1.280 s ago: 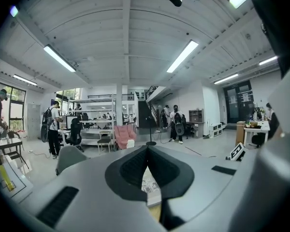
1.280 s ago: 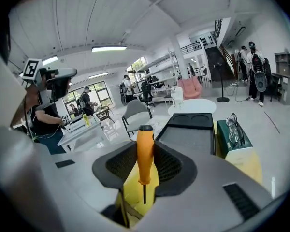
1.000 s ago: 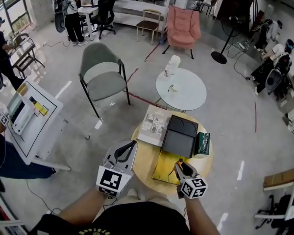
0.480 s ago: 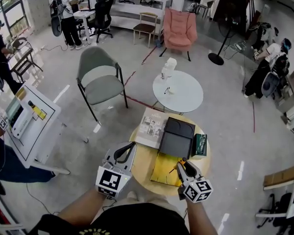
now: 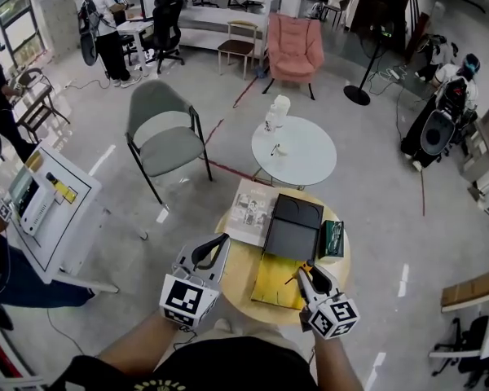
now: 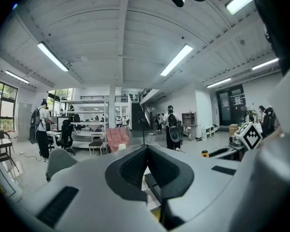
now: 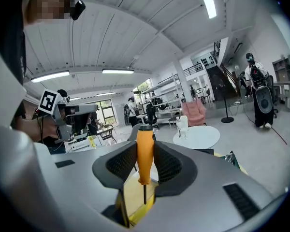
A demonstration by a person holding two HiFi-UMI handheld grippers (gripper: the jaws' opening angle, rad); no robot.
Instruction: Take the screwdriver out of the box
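My right gripper (image 5: 303,275) is shut on an orange-handled screwdriver (image 5: 298,277). It hovers over the near right part of the yellow box (image 5: 277,283) on the round wooden table (image 5: 232,263). In the right gripper view the screwdriver (image 7: 145,151) stands upright between the pads of my right gripper (image 7: 145,161). Its thin dark shaft points down at the yellow box (image 7: 134,203) and hangs free above it. My left gripper (image 5: 210,252) is held above the table's near left edge, shut and empty. In the left gripper view the pads of my left gripper (image 6: 147,164) meet with nothing between them.
Behind the yellow box lie a black case (image 5: 293,228), a magazine (image 5: 253,208) and a small green pack (image 5: 335,238). Farther back stand a white round table (image 5: 293,151) and a grey chair (image 5: 167,133). A white stand with a screen (image 5: 45,202) is at the left.
My right gripper has risen with the screwdriver, lifting it off the yellow box. The left gripper has stayed where it was.
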